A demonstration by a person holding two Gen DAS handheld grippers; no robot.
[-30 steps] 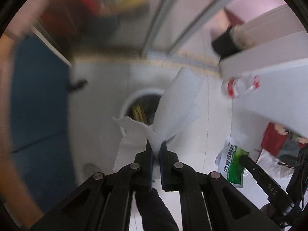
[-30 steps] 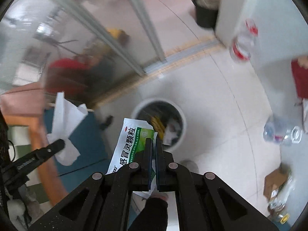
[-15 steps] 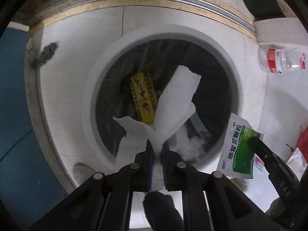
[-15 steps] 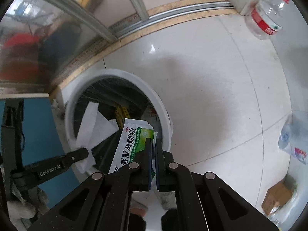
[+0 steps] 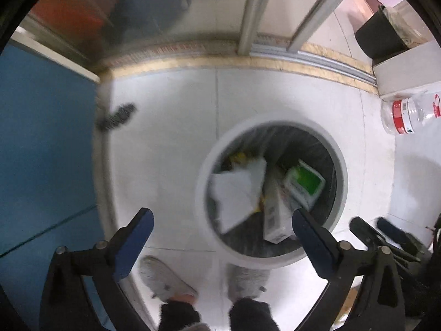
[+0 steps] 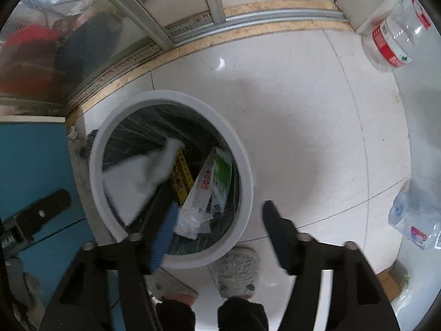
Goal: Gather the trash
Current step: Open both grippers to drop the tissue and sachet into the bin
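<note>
A round white trash bin (image 5: 340,182) with a dark liner stands on the tiled floor; it also shows in the right wrist view (image 6: 245,165). Inside it lie a white paper tissue (image 5: 237,190) (image 6: 137,179), a green-and-white medicine sachet (image 5: 303,183) (image 6: 222,173), a yellow strip (image 6: 182,176) and other wrappers. My left gripper (image 5: 222,222) is wide open and empty above the bin's near rim. My right gripper (image 6: 219,215) is wide open and empty over the bin's near right side.
A clear plastic bottle with a red label (image 5: 410,115) (image 6: 394,35) lies at the right by a white cabinet. A crumpled bottle (image 6: 416,218) lies at the right. A blue panel (image 5: 41,151) stands on the left. A glass sliding door track (image 5: 248,58) runs behind. The person's grey shoes (image 5: 165,278) stand below.
Both grippers opened. The tissue dropped from the left gripper and the green sachet from the right gripper into the bin. Both grippers rose away from the bin.
</note>
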